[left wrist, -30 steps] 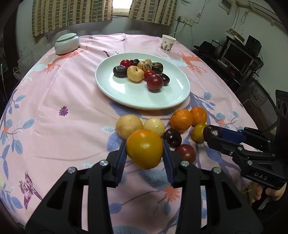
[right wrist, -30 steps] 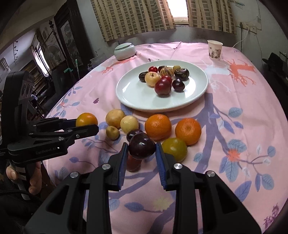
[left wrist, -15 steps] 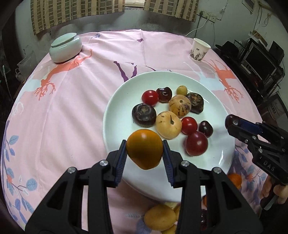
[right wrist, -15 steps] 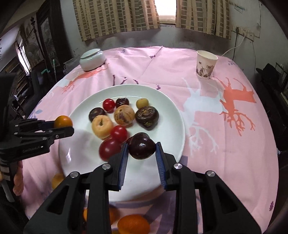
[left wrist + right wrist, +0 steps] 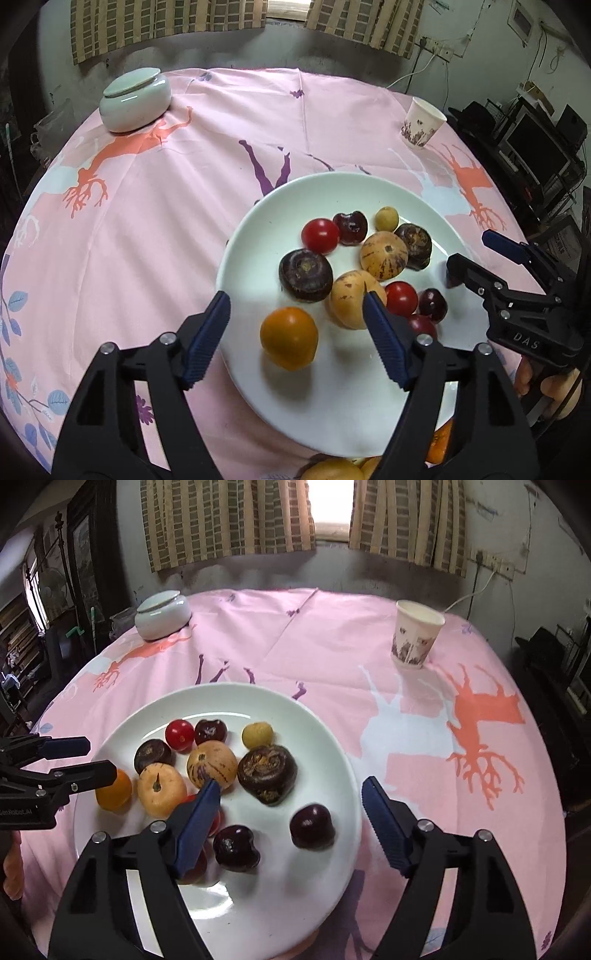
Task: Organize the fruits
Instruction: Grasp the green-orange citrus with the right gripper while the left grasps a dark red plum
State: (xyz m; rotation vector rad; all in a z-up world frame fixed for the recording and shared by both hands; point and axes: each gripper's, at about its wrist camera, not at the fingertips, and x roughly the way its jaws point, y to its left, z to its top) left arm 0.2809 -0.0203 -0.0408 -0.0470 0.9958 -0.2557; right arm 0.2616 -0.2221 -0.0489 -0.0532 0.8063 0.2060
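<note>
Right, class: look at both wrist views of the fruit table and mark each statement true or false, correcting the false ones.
1. The orange fruit lies on the white plate. True.
2. The left gripper is clamped on that fruit. False: its jaws have just opened and stand clear of it.
3. The paper cup stands upright on the pink tablecloth. True.
4. The lidded bowl sits on the plate. False: it sits on the cloth, far from it.
5. The right gripper holds a dark plum. False: its jaws have just opened; the plum rests on the plate.
</note>
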